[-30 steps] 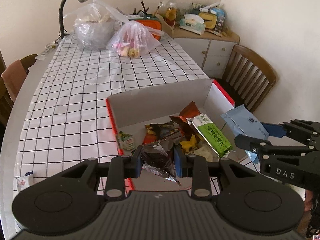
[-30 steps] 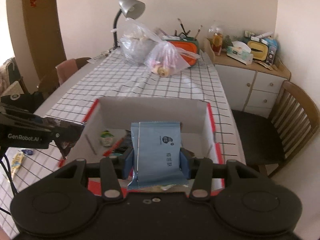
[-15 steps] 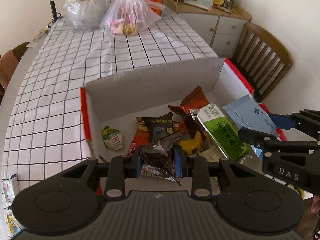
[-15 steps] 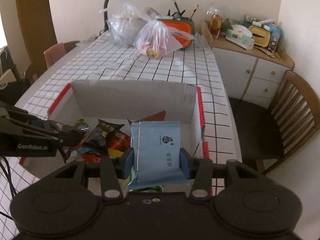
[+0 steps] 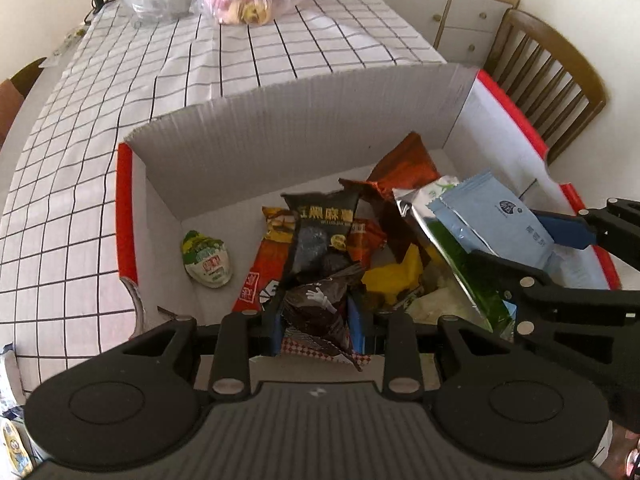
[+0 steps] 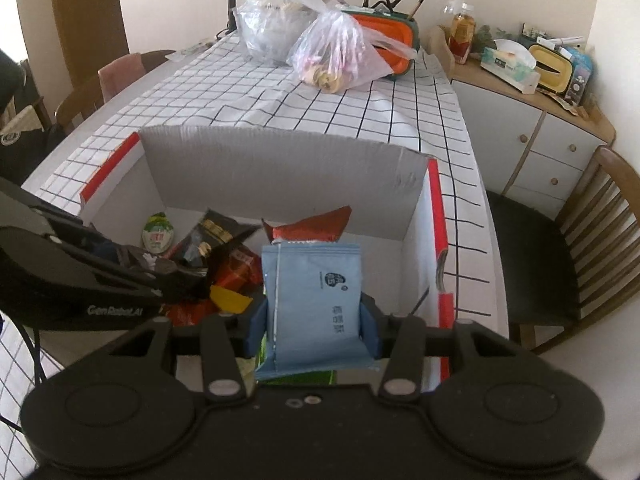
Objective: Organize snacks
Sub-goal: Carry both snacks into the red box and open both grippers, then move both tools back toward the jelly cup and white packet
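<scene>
An open cardboard box with red edges holds several snack packets; it also shows in the right wrist view. My left gripper is shut on a dark brown snack packet, held over the box's near side. My right gripper is shut on a light blue packet, held over the box's right part; that packet also shows in the left wrist view. Inside lie a black packet, a green packet and a small green-and-white snack.
The box stands on a table with a checked cloth. Two clear plastic bags and an orange container stand at the far end. A wooden chair and a cabinet are to the right. Small packets lie at the lower left.
Both grippers have moved forward and down over the box with their packets still held. The box interior now fills more of both views.
</scene>
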`<state>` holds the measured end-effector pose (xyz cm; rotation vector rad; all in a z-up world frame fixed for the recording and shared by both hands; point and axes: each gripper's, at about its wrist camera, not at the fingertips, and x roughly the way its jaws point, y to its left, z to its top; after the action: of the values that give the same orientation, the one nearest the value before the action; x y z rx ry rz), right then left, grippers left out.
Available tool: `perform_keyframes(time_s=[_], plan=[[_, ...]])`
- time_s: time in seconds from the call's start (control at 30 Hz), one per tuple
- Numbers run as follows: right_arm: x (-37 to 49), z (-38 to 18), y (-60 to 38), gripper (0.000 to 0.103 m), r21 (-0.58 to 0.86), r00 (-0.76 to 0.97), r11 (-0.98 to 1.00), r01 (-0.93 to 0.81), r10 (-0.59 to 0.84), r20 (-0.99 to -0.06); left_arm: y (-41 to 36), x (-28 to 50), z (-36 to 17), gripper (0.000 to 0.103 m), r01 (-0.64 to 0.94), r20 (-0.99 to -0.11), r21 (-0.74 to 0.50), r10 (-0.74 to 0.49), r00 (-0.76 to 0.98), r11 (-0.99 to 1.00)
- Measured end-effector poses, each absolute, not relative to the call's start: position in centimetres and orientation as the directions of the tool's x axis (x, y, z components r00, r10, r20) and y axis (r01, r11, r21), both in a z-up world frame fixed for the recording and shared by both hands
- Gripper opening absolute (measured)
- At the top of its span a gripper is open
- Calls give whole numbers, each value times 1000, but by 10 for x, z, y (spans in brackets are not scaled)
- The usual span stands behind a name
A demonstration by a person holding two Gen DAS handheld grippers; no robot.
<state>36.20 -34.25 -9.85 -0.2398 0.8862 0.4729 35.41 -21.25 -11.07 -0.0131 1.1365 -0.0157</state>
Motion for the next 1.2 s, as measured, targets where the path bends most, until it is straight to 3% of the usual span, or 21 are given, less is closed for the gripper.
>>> perform_keyframes(time_s=[0.3, 0.5, 0.63, 1.2], plan=[[362, -101, -343, 50, 7, 527, 865, -502, 312, -791, -215, 355, -112, 30, 8, -911, 5, 1, 413, 1000], [359, -98, -346, 59, 23, 526, 865, -502, 326, -786, -216, 352, -110, 32, 3, -909, 6, 4, 416, 1000], [354, -94, -347, 64, 28, 532, 866, -500, 333, -778, -214, 345, -104, 47, -10, -898, -6, -1, 441, 1000], [318, -52, -362, 77, 83, 561, 840, -537, 428, -708, -207, 294, -55, 57, -39, -814, -57, -24, 580, 998]])
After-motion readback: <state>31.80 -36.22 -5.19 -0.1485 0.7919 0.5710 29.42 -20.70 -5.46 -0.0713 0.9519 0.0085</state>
